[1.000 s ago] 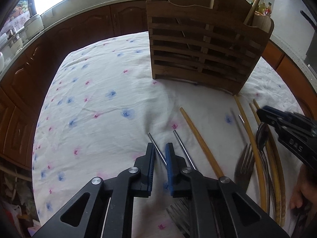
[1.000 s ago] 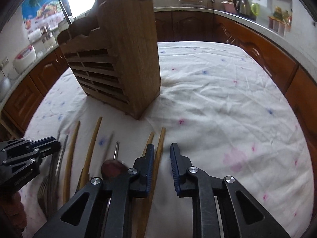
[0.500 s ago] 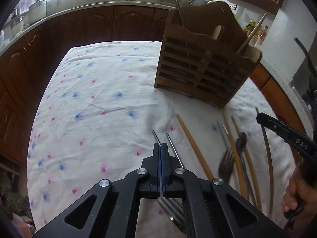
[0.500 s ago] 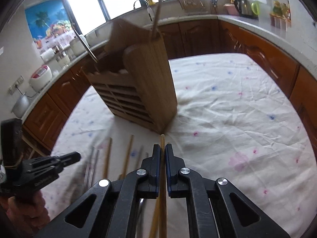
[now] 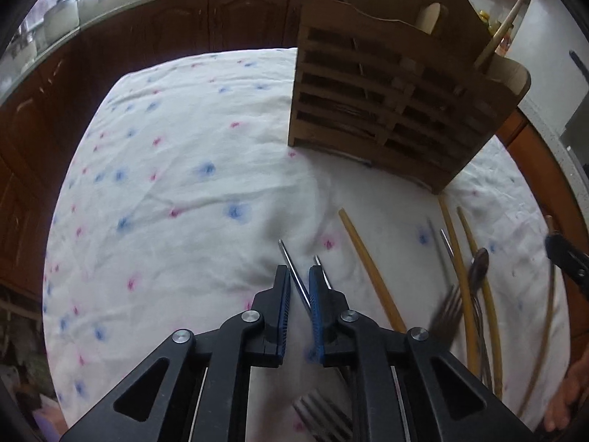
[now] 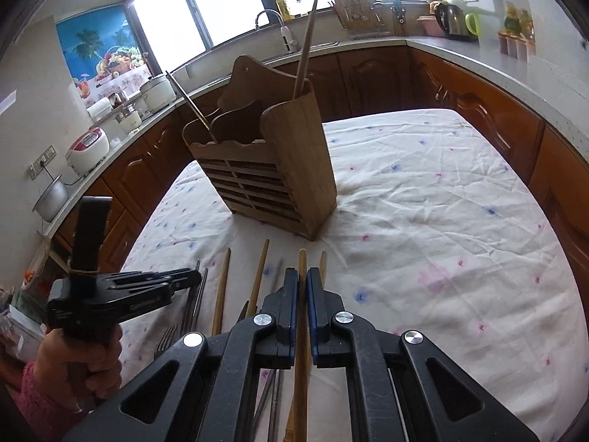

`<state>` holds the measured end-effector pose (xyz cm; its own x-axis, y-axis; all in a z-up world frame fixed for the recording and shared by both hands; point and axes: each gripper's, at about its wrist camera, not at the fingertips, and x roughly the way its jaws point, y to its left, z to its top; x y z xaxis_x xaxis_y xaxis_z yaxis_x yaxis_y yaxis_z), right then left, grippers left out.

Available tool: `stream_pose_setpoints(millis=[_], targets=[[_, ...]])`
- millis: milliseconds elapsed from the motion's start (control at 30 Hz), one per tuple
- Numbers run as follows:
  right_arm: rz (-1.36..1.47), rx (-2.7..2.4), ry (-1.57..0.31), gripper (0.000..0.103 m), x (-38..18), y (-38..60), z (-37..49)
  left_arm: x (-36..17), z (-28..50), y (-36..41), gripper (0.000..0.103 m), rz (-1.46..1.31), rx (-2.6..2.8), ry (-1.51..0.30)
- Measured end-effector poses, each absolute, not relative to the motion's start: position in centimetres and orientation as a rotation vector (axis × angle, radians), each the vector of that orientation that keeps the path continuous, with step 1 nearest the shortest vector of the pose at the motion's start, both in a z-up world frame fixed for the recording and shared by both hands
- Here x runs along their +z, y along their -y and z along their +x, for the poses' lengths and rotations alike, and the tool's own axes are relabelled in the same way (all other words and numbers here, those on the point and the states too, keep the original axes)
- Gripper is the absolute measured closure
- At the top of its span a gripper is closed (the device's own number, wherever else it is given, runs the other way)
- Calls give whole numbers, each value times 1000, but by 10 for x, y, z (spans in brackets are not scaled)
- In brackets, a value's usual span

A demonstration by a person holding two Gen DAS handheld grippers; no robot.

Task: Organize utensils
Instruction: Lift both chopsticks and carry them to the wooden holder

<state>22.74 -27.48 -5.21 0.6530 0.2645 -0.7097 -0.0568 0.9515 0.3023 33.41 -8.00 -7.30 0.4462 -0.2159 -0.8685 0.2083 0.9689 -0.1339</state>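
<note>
The right gripper (image 6: pixel 302 276), at lower centre, is clamped on a tan wooden chopstick (image 6: pixel 302 258). The left gripper (image 5: pixel 300 276) is opening around a thin metal fork handle (image 5: pixel 294 276); the slatted wooden holder (image 5: pixel 386 118) stands upper right.

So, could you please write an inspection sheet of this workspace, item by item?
Surface: table under a white floral cloth, wrinkled.
Job's things: wooden utensil holder upright, a few sticks standing in it; wooden chopsticks, forks and a spoon lying loose in front of it.
Clutter: nothing seen on the cloth.
Grippers: left tongs opening, a metal chopstick between them; right tongs shut on a wooden chopstick.
Cables: nothing seen.
Surroundings: brown cabinets, counter with kettle, rice cooker, sink tap, windows.
</note>
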Motion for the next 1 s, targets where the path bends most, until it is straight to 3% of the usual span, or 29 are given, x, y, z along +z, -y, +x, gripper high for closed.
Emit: stream_pose_setpoints(millis=[267,600,1000], targets=[[274,190,-812,98,-41,277,223,-65,326,79,99,-25,-284,-1040],[253,230,-723,98,-3,268,208,15,255,37,101,-143,-387,-832],[209,256,-626,98,36,251,182,60,186,-5,101,-187,-435,-717]])
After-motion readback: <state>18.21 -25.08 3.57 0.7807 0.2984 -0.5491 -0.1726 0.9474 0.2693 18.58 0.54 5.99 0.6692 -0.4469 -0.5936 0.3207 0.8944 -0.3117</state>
